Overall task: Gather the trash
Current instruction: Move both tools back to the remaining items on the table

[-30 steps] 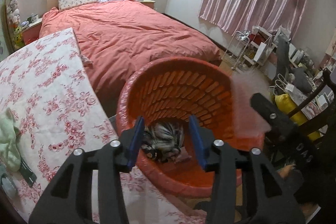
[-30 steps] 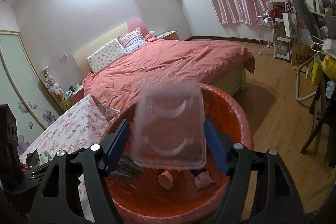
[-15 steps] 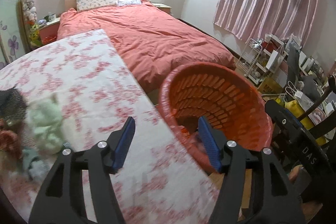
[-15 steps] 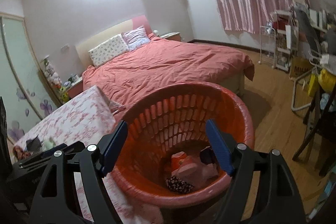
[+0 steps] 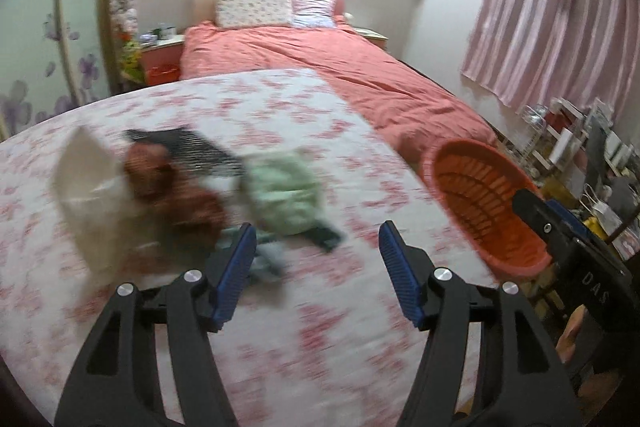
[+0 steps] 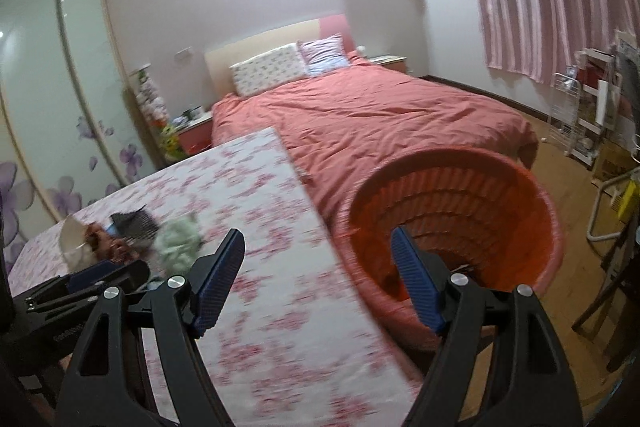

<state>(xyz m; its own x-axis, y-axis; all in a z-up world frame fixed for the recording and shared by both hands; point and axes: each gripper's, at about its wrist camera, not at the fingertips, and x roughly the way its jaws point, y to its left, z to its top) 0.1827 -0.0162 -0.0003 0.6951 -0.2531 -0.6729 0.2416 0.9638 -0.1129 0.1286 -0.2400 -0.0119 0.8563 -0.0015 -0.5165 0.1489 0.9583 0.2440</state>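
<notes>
Both the left gripper [image 5: 316, 253] and the right gripper [image 6: 318, 259] stand wide apart and empty above the floral tabletop [image 5: 280, 115], where blurred trash [image 5: 172, 187] lies in a heap, well apart from the orange basket [image 6: 552, 223] beside the tabletop's edge.

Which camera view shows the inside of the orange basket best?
The right wrist view: the orange basket sits near the centre, its opening toward the camera. The left wrist view shows it only at the right edge, smaller and partly hidden.
</notes>
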